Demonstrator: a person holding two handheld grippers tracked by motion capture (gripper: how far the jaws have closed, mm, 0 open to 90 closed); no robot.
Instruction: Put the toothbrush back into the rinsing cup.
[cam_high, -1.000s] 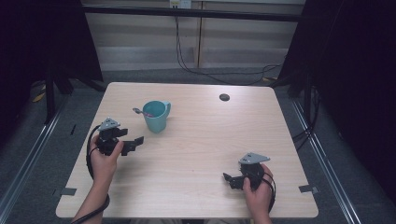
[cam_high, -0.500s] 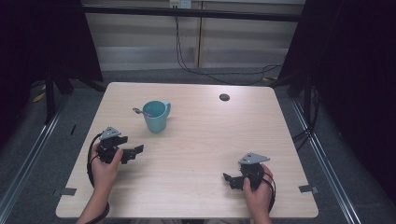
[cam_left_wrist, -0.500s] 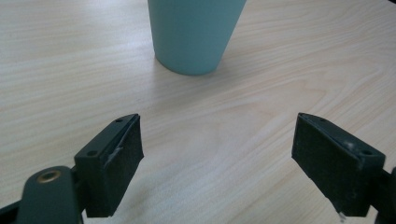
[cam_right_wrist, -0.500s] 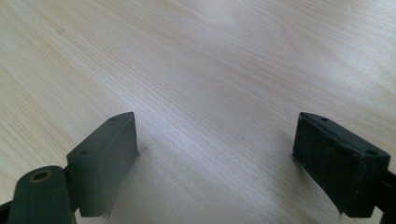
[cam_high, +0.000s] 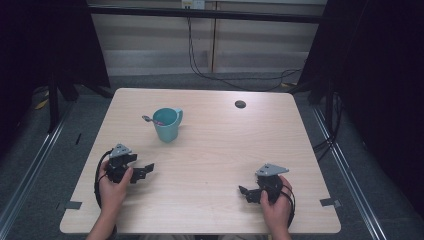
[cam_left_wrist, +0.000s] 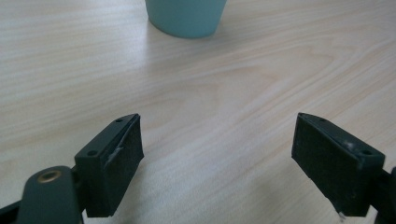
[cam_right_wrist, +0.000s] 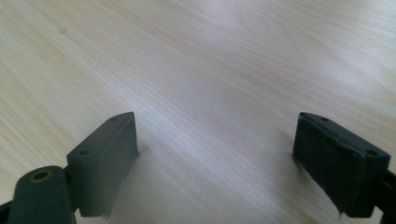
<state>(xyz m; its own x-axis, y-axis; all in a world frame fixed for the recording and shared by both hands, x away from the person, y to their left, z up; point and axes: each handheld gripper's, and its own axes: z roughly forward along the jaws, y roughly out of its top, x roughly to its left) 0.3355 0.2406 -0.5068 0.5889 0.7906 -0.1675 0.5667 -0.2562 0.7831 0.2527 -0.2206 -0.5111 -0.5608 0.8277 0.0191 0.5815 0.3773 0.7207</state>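
Approach step, by judgement. Left gripper (cam_high: 142, 171) jaws stand apart, empty, aimed at the cup (cam_high: 166, 124) ahead (spoon (cam_high: 148, 119) inside). Right gripper (cam_high: 246, 192) likewise spread, idle. Next: advance left, straddle the cup wall, close.

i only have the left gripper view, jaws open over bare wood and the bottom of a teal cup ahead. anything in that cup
Observer: Yes, in the high view a spoon sticks out of the teal cup, its handle pointing toward the table's left edge.
Operator: which way is the cup handle
Observer: It's on the cup's right side, facing away from the left gripper.
Operator: where's the other gripper
Observer: The right gripper sits near the table's front right, well apart from the cup; its own view shows the jaws open with nothing between them.
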